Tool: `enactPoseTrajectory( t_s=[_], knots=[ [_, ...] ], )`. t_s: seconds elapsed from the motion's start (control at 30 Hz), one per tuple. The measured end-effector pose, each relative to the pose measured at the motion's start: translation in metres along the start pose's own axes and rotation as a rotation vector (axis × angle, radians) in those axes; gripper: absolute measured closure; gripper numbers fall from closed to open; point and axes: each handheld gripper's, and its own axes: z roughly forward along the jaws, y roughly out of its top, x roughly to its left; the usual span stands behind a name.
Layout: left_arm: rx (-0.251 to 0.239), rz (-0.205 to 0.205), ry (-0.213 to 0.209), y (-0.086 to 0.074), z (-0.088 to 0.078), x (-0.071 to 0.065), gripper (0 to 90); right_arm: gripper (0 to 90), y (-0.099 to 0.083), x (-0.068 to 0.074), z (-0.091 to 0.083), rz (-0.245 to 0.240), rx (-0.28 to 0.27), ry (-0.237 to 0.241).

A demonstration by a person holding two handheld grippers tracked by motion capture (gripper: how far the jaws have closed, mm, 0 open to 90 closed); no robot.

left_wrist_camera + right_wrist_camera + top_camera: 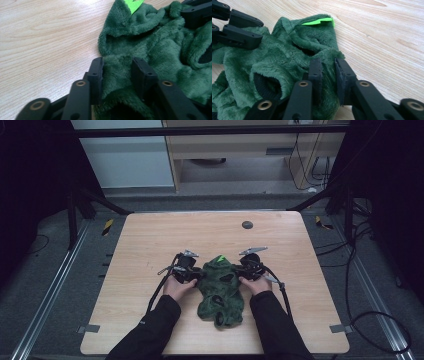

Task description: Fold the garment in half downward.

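**Green plush garment gripped at both sides on the desk**

High view: the garment (220,290) is flanked by left gripper (196,275) and right gripper (242,274) on the desk (150,240). Left gripper view: a fold (117,72) is pinched. Right gripper view: an edge (328,62) is pinched thinly; slippage is likely under tension.

We see our right gripper (328,75) with its two black jaws pinched on a fold of the fuzzy green garment (274,62), bright green tag (318,21) at its far edge, left gripper (237,27) on the cloth's other side, light wooden table (382,37) beneath.
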Motion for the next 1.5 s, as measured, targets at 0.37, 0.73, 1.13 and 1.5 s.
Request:
enactPoseTrajectory(
  t_s=[0.37, 0.73, 1.13, 1.5],
  knots=[
    [0.009, -0.018, 0.009, 0.001, -0.002, 0.002, 82.9, 84.0, 0.001, 0.001, -0.001, -0.006, 0.003, -0.008],
    [-0.083, -0.008, 0.003, 0.008, -0.026, -0.002, 85.0, 84.3, 0.006, 0.005, -0.017, -0.016, -0.070, 0.003],
    [-0.151, 0.048, -0.020, 0.012, -0.058, -0.015, 85.0, 84.2, 0.010, 0.018, -0.045, -0.070, -0.153, 0.033],
    [-0.199, 0.106, -0.053, 0.005, -0.085, -0.034, 85.1, 84.2, 0.010, 0.029, -0.061, -0.109, -0.198, 0.057]
  ],
)
